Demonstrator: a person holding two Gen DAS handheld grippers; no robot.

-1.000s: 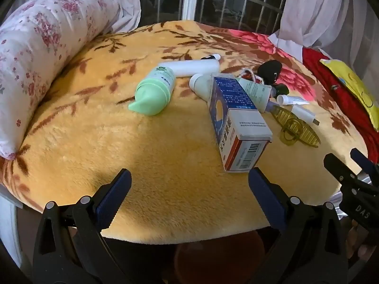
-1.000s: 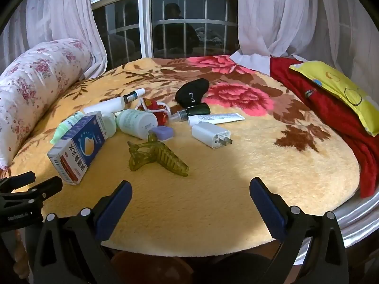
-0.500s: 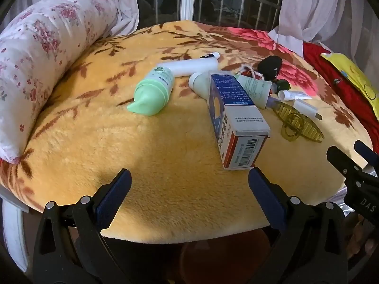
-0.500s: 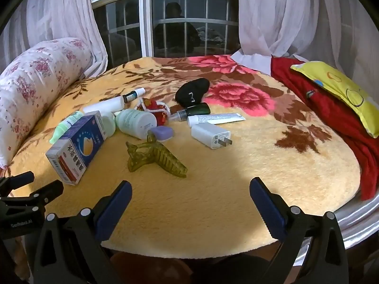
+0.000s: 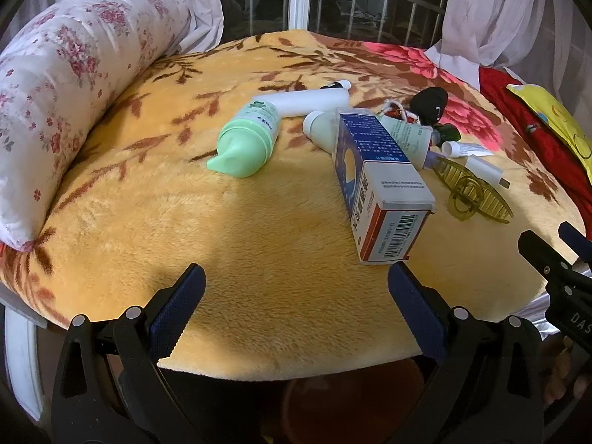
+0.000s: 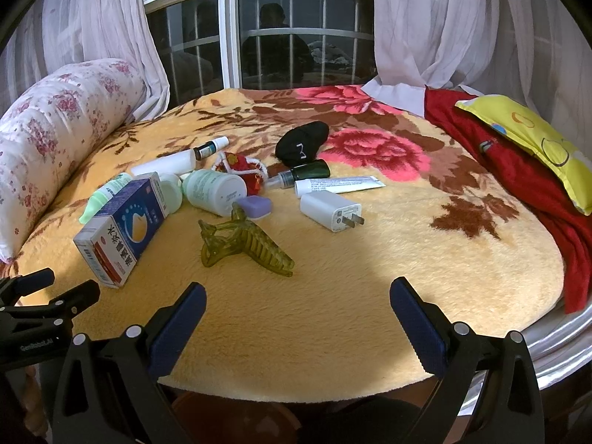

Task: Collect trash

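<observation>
Small items lie scattered on a round table under a yellow flowered blanket (image 5: 259, 229). A blue and white carton (image 5: 377, 181) lies on its side, also in the right wrist view (image 6: 122, 229). Beside it are a green pump bottle (image 5: 248, 140), a white tube (image 5: 303, 101), a white jar (image 6: 214, 190), an olive hair claw (image 6: 244, 244), a white charger plug (image 6: 331, 209), a flat white tube (image 6: 340, 185), a dark green bottle (image 6: 307, 171) and a black pouch (image 6: 301, 142). My left gripper (image 5: 294, 310) and right gripper (image 6: 298, 322) are open and empty at the near table edge.
A flowered bolster (image 5: 66, 85) lies along the left side. A red cloth (image 6: 518, 185) and a yellow cushion (image 6: 536, 140) lie at the right. Curtains and a barred window (image 6: 288, 37) stand behind. A brown bin (image 5: 351, 403) sits below the table edge.
Both grippers have drifted slightly; the left view shifted a little toward the table. Nothing on the table has moved.
</observation>
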